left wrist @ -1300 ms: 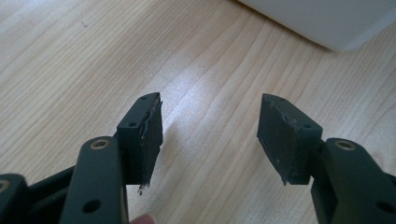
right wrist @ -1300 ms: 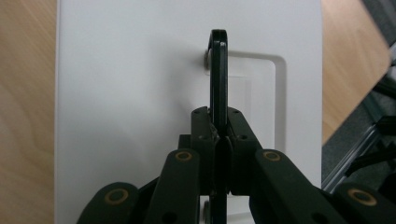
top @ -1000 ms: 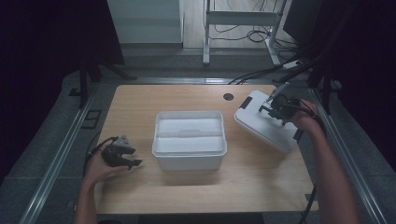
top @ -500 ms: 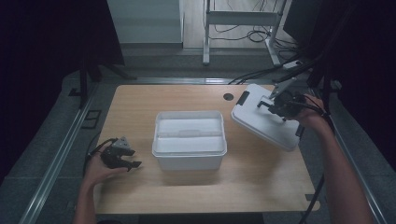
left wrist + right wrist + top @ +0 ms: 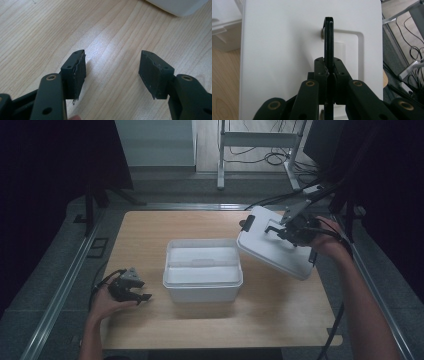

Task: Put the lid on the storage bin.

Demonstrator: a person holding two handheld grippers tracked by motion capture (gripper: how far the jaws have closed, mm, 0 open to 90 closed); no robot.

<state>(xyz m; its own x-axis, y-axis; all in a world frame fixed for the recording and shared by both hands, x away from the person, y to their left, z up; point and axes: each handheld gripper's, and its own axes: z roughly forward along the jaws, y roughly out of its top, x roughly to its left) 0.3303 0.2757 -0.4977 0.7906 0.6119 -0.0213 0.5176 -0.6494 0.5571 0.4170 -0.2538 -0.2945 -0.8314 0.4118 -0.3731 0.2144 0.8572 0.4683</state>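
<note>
The white lid (image 5: 274, 247) hangs tilted in the air, just right of the open white box (image 5: 202, 270). Our right gripper (image 5: 295, 231) pinches the lid's thin black handle (image 5: 328, 40) tight. We should carry it slowly over the box, make it flat, and line up the edges before we lower it. Our left gripper (image 5: 112, 72) rests open and empty on the wooden table (image 5: 150, 235); it can steady the box.

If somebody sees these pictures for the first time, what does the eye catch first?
First comes the white lid, tilted in the air over the table's right side and carried by its black handle, on which the right tool is shut. Next is the open white box at the middle of the table. The left tool rests near the front left edge, jaws apart, holding nothing.
</note>
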